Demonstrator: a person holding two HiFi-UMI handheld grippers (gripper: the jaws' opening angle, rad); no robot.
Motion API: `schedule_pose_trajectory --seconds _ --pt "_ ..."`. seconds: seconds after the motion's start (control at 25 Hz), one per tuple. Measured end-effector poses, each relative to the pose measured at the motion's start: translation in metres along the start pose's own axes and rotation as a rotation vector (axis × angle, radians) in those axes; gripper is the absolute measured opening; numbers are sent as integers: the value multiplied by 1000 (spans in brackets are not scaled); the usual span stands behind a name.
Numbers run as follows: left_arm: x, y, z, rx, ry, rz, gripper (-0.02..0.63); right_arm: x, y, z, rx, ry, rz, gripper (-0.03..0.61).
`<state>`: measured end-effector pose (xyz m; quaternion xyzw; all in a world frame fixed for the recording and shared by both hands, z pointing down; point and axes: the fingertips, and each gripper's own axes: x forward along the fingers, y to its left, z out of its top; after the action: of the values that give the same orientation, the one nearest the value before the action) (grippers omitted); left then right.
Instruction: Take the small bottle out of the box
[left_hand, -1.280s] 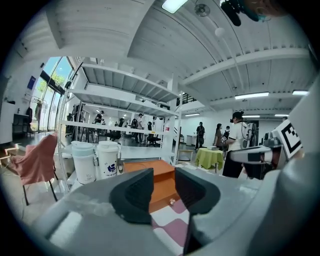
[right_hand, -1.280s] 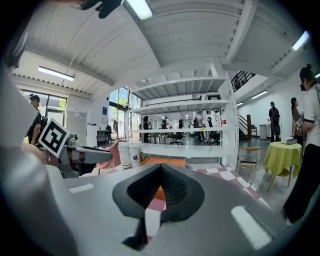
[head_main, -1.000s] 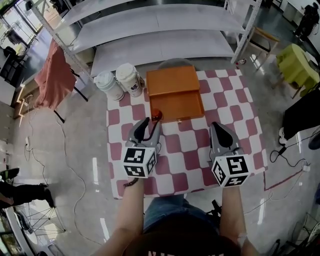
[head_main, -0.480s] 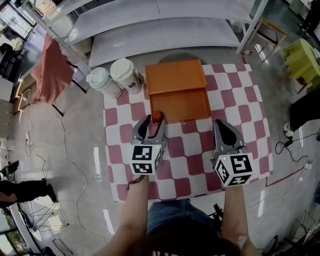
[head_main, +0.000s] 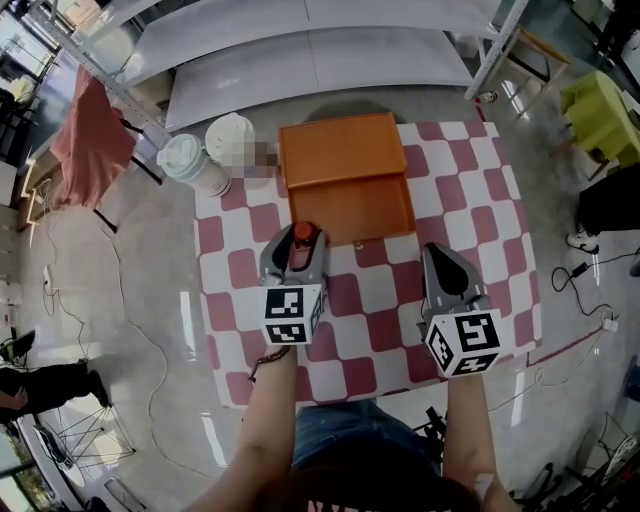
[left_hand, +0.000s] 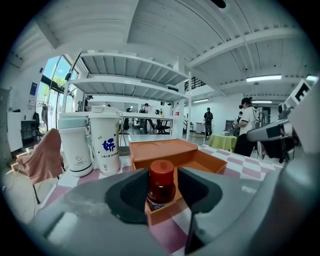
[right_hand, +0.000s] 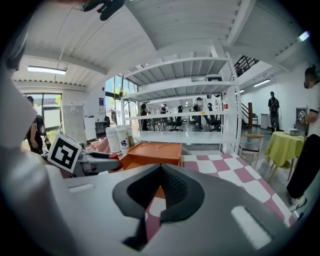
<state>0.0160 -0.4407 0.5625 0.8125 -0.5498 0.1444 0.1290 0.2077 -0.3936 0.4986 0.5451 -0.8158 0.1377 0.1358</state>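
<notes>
The small bottle (head_main: 303, 235), dark with a red cap, stands upright in the near left corner of the open orange box (head_main: 350, 195). My left gripper (head_main: 296, 250) reaches over that corner with one jaw on either side of the bottle (left_hand: 161, 184). The jaws stand wide, and I see no firm press on the bottle. The box's low front wall (left_hand: 167, 210) hides the bottle's base. My right gripper (head_main: 440, 258) hovers over the checkered table to the right of the box. Its jaws meet at the tips with nothing between them (right_hand: 161, 169).
Two white lidded cups (head_main: 188, 163) (head_main: 232, 140) stand at the table's far left corner, left of the box. The red-and-white checkered cloth (head_main: 390, 300) covers a small table. A grey metal shelf rack (head_main: 320, 50) stands behind it. People and chairs are farther off.
My left gripper has moved forward, so the bottle that stood just ahead of its tips is now between the jaws, which have spread wider. The right gripper has stayed in place.
</notes>
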Motion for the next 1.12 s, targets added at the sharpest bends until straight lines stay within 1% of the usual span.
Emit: schedule_pose_trajectory --seconds 0.08,0.56,1.12 --pt "1 3 0 2 -10 18 137 0 1 -2 -2 5 1 -2" --pt "-2 6 5 -1 -7 27 140 -2 1 6 -3 -10 8 -2" --pt "-32 -1 50 34 -85 28 140 -33 10 37 -22 -88 -9 -2"
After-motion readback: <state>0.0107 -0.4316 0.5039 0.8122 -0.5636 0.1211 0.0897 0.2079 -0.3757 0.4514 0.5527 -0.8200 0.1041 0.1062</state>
